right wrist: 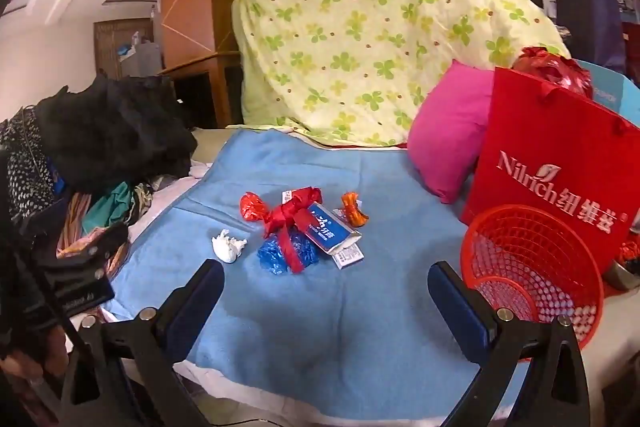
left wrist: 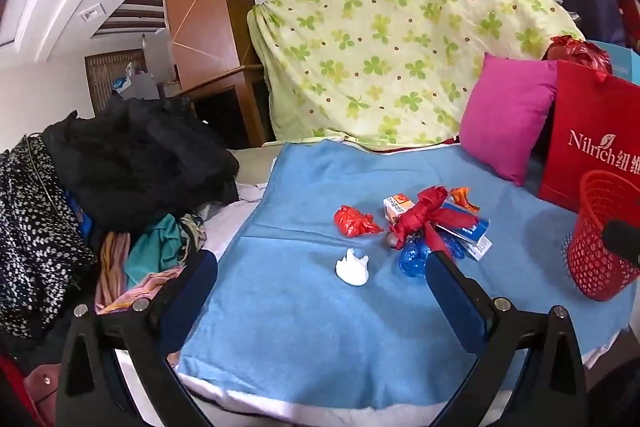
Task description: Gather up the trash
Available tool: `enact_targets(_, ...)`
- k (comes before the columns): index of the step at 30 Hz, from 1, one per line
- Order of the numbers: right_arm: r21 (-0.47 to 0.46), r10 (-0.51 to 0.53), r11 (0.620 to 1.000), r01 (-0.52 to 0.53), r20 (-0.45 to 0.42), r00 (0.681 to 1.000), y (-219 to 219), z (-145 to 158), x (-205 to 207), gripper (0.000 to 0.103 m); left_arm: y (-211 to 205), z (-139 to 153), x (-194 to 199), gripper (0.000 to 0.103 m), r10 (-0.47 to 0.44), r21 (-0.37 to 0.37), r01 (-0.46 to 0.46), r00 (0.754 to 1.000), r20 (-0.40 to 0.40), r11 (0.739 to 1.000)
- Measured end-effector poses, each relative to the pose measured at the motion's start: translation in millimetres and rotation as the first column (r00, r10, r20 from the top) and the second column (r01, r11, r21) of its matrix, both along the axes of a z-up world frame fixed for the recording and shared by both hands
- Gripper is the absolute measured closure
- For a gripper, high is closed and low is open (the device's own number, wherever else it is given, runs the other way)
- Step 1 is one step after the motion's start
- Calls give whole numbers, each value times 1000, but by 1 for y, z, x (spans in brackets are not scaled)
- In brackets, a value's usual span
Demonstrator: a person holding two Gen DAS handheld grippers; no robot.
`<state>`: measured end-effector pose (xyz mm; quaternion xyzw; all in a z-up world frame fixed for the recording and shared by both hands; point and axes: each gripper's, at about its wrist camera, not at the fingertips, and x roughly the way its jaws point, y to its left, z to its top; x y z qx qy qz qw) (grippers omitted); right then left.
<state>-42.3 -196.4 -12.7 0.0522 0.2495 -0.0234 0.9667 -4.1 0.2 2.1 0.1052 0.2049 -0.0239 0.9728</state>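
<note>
Trash lies in a small heap on a blue towel (left wrist: 304,327) (right wrist: 340,327): a white tissue wad (left wrist: 352,268) (right wrist: 228,245), a red crumpled wrapper (left wrist: 355,221) (right wrist: 253,207), a red ribbon (left wrist: 420,215) (right wrist: 290,215), a blue crumpled plastic (left wrist: 414,259) (right wrist: 280,255), a blue-white packet (left wrist: 468,227) (right wrist: 330,227) and an orange wrapper (left wrist: 464,198) (right wrist: 352,209). A red mesh basket (left wrist: 600,235) (right wrist: 532,267) stands at the right. My left gripper (left wrist: 320,275) is open, short of the tissue. My right gripper (right wrist: 326,285) is open too, nothing between its fingers.
A pile of dark and patterned clothes (left wrist: 120,167) (right wrist: 100,135) lies at the left. A pink cushion (left wrist: 508,119) (right wrist: 448,131) and a red paper bag (left wrist: 592,135) (right wrist: 552,167) stand behind the basket. A green clover-print sheet (left wrist: 392,39) (right wrist: 380,27) rises at the back.
</note>
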Motion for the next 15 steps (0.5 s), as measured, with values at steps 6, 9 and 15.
enact_targets(6, -16, -19, 1000, 19, 14, 1000, 6, 14, -21, 0, -2, 12, -20, 0, -16, 2, 16, 1000, 1, 1000)
enact_targets(9, -35, -18, 999, 19, 25, 1000, 11, 18, -29, 0, -5, 16, -28, 0, -22, 12, 22, 1000, 6, 1000)
enact_targets(15, -69, -22, 997, 24, 37, 999, 20, 24, -40, 0, -3, 15, -39, 0, -39, 8, 39, 999, -7, 999)
